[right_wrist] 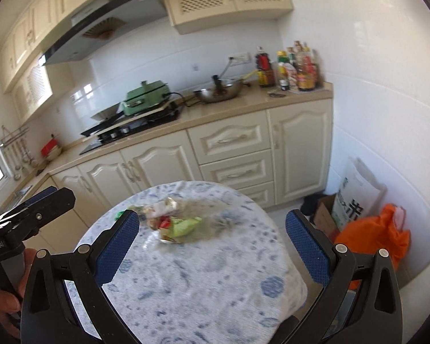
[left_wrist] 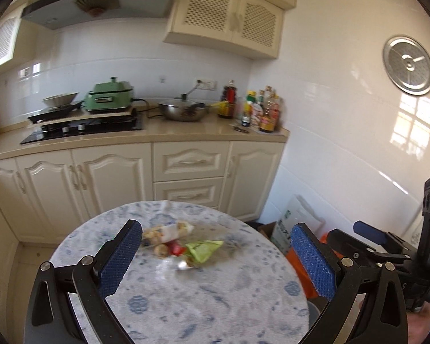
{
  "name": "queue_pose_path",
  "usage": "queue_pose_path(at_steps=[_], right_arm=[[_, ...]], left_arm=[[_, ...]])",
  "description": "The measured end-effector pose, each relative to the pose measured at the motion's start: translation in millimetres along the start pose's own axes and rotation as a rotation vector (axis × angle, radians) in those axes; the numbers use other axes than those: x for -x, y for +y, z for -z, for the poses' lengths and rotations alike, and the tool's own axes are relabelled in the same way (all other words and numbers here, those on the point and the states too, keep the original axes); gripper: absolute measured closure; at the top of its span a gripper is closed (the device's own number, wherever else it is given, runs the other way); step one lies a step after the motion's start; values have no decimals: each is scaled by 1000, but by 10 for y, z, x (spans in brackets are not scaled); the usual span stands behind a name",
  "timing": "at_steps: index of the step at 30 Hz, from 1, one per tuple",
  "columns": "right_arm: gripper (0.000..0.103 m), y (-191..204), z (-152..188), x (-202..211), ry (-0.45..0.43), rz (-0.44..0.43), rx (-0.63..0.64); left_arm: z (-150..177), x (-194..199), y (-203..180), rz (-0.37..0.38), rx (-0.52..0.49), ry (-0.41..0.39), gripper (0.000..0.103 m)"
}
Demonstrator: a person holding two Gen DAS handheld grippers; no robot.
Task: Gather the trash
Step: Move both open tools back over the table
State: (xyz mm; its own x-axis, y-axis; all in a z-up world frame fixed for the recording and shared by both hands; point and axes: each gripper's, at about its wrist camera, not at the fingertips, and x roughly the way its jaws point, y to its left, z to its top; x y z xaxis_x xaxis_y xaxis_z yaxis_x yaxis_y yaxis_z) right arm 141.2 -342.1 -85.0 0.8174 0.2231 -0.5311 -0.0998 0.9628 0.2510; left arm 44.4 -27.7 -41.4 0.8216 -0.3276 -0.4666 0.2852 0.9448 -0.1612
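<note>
Both grippers, left (left_wrist: 216,256) and right (right_wrist: 212,249), hover fingers wide, empty, above table (left_wrist: 215,301) trash (left_wrist: 180,240)

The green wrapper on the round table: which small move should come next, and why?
Probably bring the left gripper forward and down over the green wrapper. Both the left and the right gripper are open and hold nothing, and the trash pile lies untouched on the round table, just ahead of the left fingers.

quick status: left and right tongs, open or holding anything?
Left tongs: open, empty, above the round table.
Right tongs: open, empty; the trash pile lies untouched on the table.
</note>
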Motion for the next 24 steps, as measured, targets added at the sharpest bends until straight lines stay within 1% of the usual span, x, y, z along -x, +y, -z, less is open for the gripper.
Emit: queue_pose_path(at_steps=[4,9,14,19,24], right_arm=[[0,246,-51,-11,-11,-37,38],[0,528,-132,17,-37,-72,79],[0,802,-192,68,-65,-102,131],[0,904,-169,-8,-53,-97,177],[0,849,-62,-358,28,-101,176]], left_arm=[[-49,113,117,-50,28,-26,1],[37,286,252,-115,48,-62,1],[72,300,373,-163,58,-81,1],[190,263,429,-205,59,-64,1],[274,23,566,-232,70,7,1]])
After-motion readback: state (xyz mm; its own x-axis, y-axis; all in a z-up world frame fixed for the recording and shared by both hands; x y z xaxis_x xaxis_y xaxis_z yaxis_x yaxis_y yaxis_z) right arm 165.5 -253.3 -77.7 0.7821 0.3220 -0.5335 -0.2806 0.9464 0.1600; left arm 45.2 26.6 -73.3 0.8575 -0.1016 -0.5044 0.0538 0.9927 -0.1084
